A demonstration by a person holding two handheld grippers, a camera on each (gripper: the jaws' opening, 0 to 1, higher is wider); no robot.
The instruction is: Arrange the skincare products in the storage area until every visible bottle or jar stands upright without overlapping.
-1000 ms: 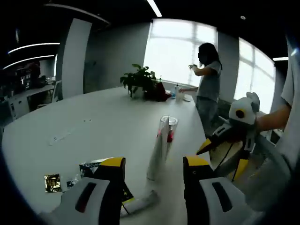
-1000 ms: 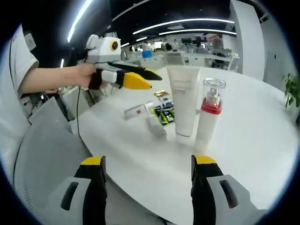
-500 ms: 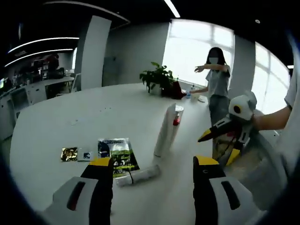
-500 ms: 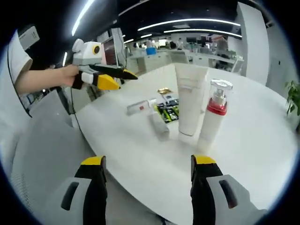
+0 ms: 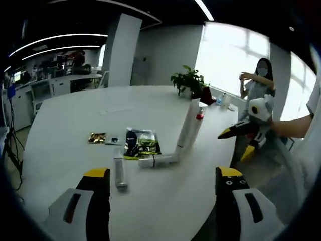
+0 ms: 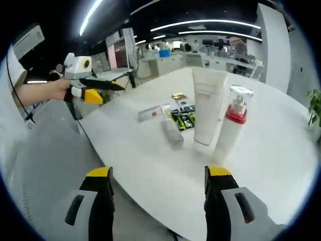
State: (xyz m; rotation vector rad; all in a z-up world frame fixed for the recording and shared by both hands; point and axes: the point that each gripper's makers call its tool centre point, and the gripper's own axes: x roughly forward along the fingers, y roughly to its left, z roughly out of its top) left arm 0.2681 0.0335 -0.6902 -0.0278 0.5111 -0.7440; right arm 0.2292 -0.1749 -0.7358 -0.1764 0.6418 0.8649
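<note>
In the left gripper view, the left gripper (image 5: 158,201) holds its jaws wide apart with nothing between them, above the white table (image 5: 75,125). At 12 o'clock a tall white tube (image 5: 186,129) stands upright beside a red-collared pump bottle (image 5: 196,125). A small tube (image 5: 158,160) and a slim bottle (image 5: 119,173) lie flat near a dark sachet (image 5: 140,143). The right gripper (image 5: 246,135) hovers at 3 o'clock.

In the right gripper view, the right gripper (image 6: 158,201) is wide open and empty. The tube (image 6: 206,108) and pump bottle (image 6: 231,125) stand at 1 o'clock; the left gripper (image 6: 98,90) sits at 10 o'clock, its jaws nearly closed.
</note>
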